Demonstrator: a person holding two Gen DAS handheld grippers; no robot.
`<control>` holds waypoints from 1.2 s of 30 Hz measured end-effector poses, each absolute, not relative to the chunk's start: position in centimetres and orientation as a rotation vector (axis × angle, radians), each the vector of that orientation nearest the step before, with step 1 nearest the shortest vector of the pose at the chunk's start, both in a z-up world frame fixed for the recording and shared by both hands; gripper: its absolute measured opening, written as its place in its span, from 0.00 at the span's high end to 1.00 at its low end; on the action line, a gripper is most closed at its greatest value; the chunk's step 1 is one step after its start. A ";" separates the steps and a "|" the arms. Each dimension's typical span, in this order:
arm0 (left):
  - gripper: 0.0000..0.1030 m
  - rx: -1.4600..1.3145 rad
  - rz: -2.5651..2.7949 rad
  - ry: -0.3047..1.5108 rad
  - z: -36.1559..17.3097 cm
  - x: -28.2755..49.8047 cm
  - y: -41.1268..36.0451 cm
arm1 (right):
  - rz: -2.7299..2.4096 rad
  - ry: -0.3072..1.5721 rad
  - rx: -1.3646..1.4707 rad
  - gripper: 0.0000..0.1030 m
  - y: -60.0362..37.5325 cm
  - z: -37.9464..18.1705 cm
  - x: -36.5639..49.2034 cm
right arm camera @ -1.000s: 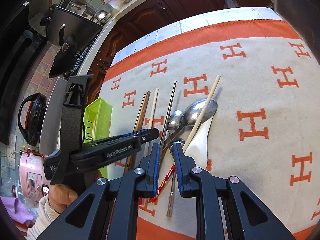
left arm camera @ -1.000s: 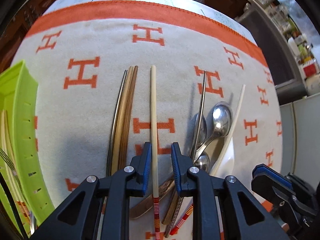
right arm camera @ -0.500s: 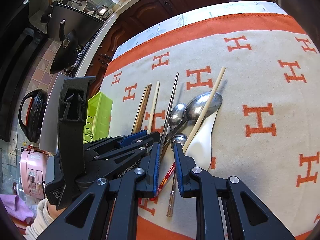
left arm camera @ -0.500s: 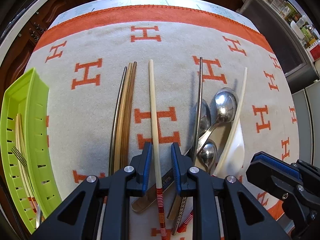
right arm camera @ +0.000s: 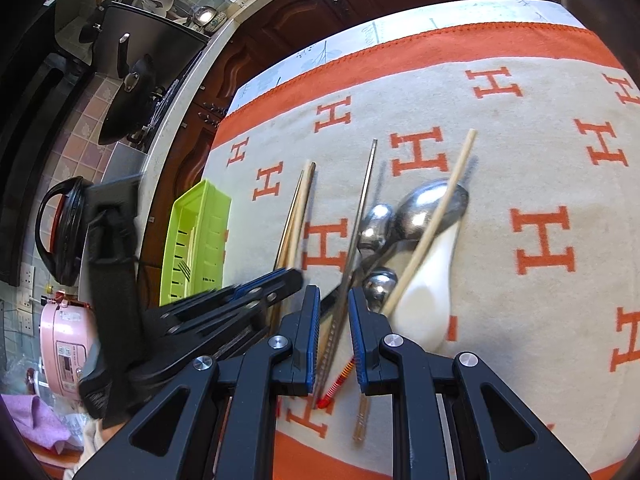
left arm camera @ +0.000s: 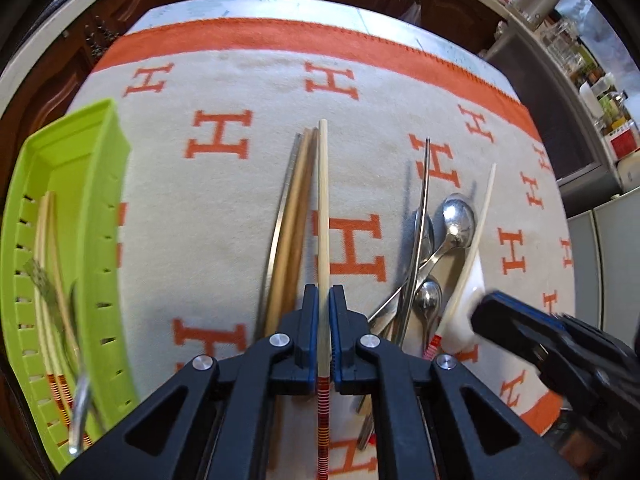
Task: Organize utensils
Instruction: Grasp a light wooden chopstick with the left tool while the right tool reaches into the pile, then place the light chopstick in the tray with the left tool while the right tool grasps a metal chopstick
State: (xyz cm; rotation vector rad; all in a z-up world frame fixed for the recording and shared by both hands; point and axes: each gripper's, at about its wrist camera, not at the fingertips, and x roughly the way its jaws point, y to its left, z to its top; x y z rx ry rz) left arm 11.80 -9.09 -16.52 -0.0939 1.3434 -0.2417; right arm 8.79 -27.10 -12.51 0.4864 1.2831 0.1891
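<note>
Dark wood cabinets (right arm camera: 320, 12), tiled floor (right arm camera: 80, 136), pale countertop (right arm camera: 188, 92).

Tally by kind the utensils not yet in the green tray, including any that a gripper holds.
Metal chopsticks: 2
Brown wooden chopsticks: 2
Cream chopsticks: 2
Metal spoons: 3
White spoon: 1
Total: 10
</note>
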 end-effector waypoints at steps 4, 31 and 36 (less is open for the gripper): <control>0.97 -0.136 -0.246 1.329 -14.4 11.1 -6.9 | 0.170 1.298 0.469 0.84 -26.0 -13.1 10.0; 0.97 -0.202 -0.041 1.273 -10.1 7.3 11.4 | 0.039 1.384 0.077 0.85 -18.1 -17.8 13.2; 0.97 -0.187 -0.049 1.291 -11.3 7.3 11.5 | 0.015 1.363 -0.032 0.90 -16.2 -17.8 12.7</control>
